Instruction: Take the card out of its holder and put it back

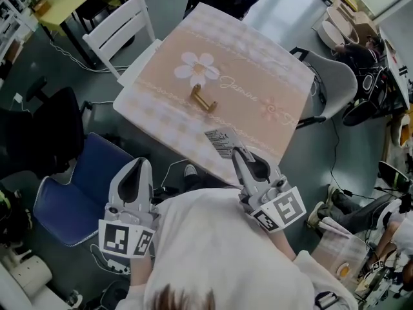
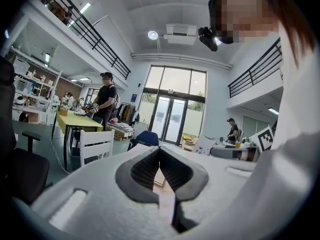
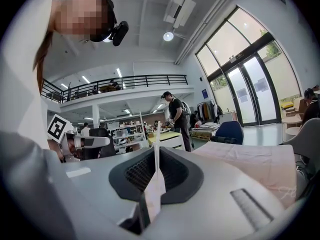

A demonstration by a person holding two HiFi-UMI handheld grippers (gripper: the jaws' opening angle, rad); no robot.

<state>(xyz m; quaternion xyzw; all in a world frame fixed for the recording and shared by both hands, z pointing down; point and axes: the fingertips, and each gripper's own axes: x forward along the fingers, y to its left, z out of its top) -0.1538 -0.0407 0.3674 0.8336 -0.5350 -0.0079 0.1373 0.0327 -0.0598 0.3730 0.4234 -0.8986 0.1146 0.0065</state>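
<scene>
A small brass-coloured card holder (image 1: 204,99) lies empty near the middle of the table with the pink flowered cloth (image 1: 258,63). My right gripper (image 1: 236,152) is at the table's near edge, shut on the printed card (image 1: 222,141), which sticks out forward over the cloth. The right gripper view shows that card (image 3: 156,134) edge-on, pinched between the pads of the right gripper (image 3: 156,156). My left gripper (image 1: 143,162) hangs off the table's near left corner, over the floor. In its own view the left gripper (image 2: 160,150) has its tips together with nothing between them.
A white chair (image 1: 122,28) stands at the table's far left side, and a blue chair (image 1: 77,192) is below my left gripper. A grey chair (image 1: 335,86) sits at the right. Cables trail on the floor. Other people stand and work further off in the room.
</scene>
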